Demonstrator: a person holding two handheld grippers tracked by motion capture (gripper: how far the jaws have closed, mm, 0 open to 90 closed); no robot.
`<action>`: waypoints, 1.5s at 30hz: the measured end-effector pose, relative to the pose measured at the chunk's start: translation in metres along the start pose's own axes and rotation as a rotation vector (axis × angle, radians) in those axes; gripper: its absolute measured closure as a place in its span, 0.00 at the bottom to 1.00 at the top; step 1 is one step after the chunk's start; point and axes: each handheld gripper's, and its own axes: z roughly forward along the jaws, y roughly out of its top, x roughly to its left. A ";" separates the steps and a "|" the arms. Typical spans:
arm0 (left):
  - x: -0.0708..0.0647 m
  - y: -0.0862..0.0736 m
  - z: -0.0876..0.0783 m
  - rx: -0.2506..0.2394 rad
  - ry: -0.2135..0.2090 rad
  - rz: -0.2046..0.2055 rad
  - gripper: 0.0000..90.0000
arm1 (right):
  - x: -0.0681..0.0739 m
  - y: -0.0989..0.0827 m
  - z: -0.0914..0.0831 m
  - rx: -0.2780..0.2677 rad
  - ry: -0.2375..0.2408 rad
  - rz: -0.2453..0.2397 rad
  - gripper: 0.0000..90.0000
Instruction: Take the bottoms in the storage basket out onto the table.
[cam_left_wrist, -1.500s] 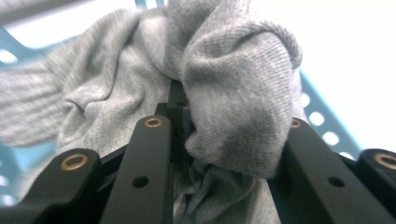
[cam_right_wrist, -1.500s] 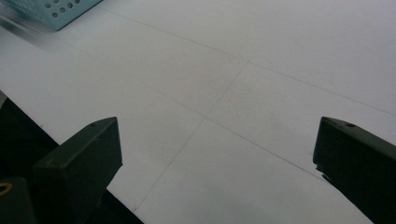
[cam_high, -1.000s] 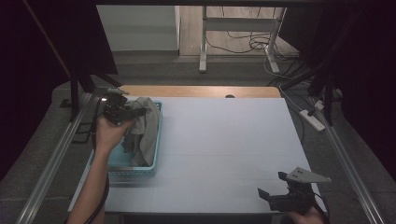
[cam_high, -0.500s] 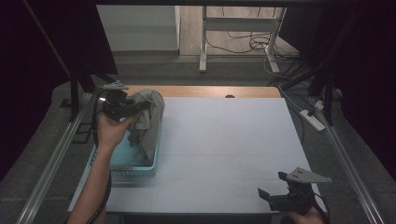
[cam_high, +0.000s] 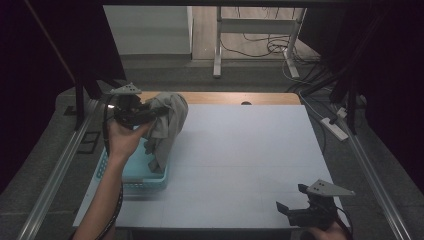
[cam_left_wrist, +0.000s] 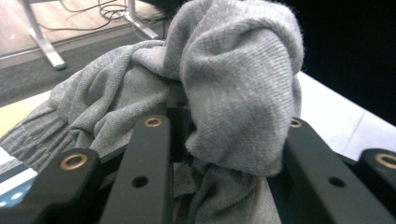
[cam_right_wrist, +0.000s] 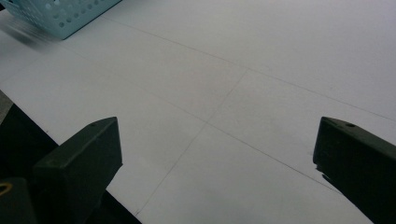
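grey garment (cam_high: 167, 122) lifted higher from basket (cam_high: 131, 170), left claw (cam_high: 150, 114) clamped on it

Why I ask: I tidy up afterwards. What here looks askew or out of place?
Nothing is spilled or damaged. The grey knit garment hangs bunched from the left tool, its tail trailing into the light blue basket. The white table looks tidy.

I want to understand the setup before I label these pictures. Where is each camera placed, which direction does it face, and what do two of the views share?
High view: above the person's side, looking forward and down on the white table; forearm, left gripper, right gripper.
Left gripper view: on the left gripper, looking along its jaws, shut on the grey garment.
Right gripper view: on the right gripper, low over the table, jaws apart, basket far off.
Shared: garment and basket appear in the high view too.
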 end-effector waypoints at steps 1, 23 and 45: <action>-0.002 0.001 0.000 -0.003 -0.007 0.002 0.77 | 0.000 0.000 0.000 0.000 0.000 0.000 0.02; -0.054 0.016 0.027 0.019 -0.146 0.094 0.77 | 0.000 0.000 0.001 0.006 0.001 0.002 0.02; -0.084 0.007 0.084 0.148 -0.183 0.183 0.76 | 0.000 0.000 0.001 0.008 0.001 0.003 0.02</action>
